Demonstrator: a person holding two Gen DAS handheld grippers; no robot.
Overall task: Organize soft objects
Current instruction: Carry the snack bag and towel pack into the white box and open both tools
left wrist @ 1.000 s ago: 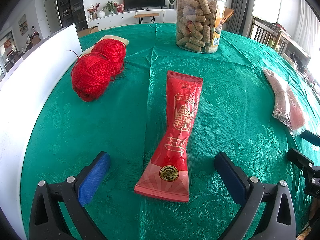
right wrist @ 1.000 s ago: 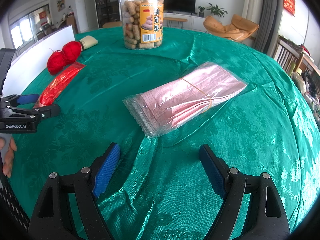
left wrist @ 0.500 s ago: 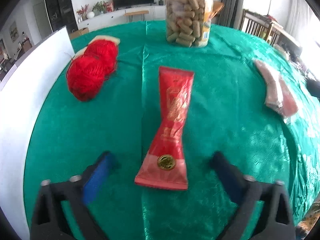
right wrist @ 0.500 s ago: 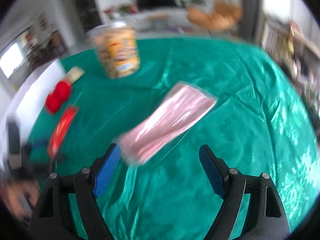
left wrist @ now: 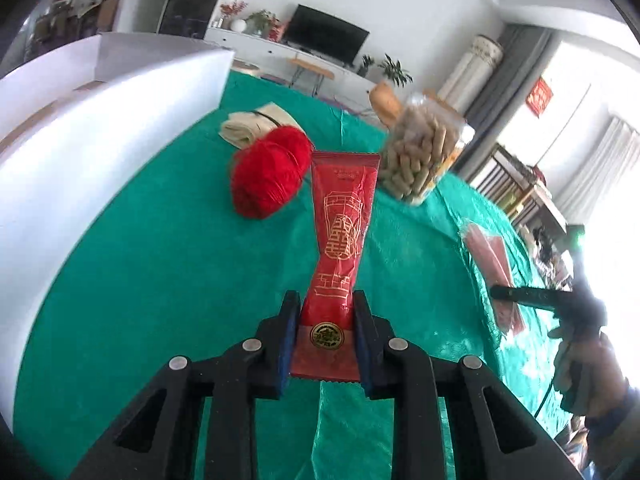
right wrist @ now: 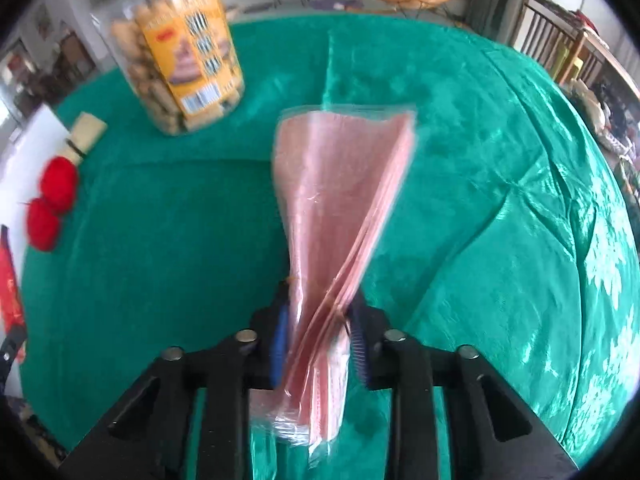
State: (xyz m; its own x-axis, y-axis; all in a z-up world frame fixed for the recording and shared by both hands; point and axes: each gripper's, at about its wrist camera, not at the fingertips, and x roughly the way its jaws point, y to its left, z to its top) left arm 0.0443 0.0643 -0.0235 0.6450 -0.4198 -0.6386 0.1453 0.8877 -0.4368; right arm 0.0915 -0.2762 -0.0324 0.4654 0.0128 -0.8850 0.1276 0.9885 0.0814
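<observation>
Between the left gripper's [left wrist: 326,334] closed pads, red packet [left wrist: 340,236] pinched at its near end, long axis running straight ahead toward yarn ball [left wrist: 270,170] and white box [left wrist: 100,120], lifted off the tablecloth [left wrist: 160,280].

Right view: right gripper [right wrist: 318,334] clamps pink bag bundle [right wrist: 340,200] mid-length, far end fanning forward above table centre.

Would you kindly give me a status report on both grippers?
Left gripper shut on red packet. Right gripper shut on pink bag bundle. Nothing blocking.
</observation>
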